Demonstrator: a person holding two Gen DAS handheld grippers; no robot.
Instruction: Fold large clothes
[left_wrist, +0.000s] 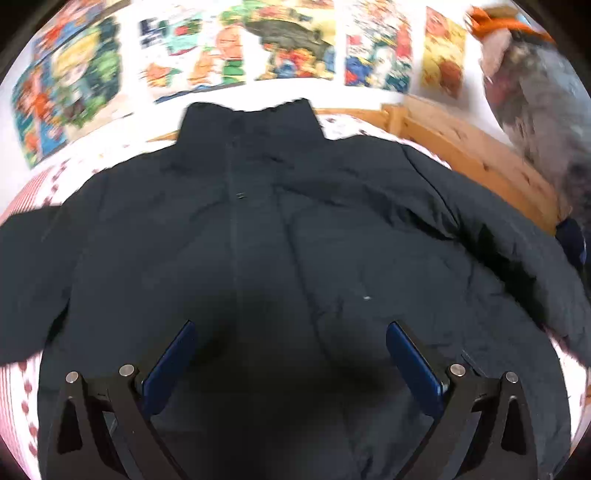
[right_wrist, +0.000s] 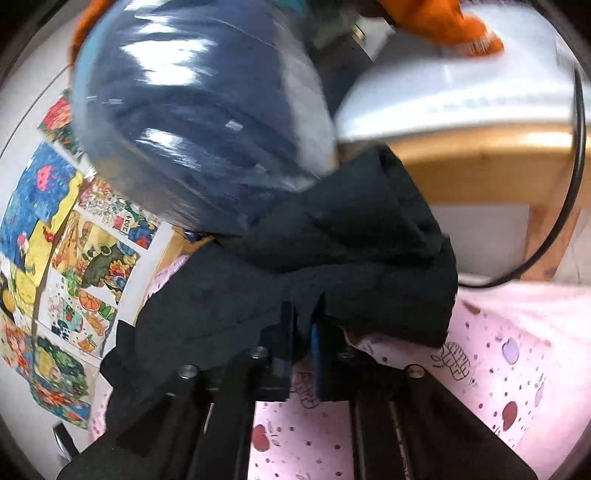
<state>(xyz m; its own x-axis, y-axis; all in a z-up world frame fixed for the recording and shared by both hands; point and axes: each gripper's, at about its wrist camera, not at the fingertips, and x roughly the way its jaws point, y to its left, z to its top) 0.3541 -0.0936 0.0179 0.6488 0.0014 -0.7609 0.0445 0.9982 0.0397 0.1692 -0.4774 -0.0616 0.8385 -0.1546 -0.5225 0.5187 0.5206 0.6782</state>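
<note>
Left gripper (left_wrist: 291, 354) hangs wide open over the jacket (left_wrist: 280, 236); right gripper (right_wrist: 303, 332) is clenched on its fabric. "2021" shows on a poster (right_wrist: 123, 225).

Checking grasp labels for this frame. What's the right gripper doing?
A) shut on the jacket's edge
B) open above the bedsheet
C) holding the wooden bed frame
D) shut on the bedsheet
A: in the right wrist view the right gripper has its fingers closed with dark jacket fabric pinched between them, over the pink bedsheet.

Black left gripper (left_wrist: 290, 354), blue pads (left_wrist: 170, 365), silver screws; black right gripper (right_wrist: 303, 328).
</note>
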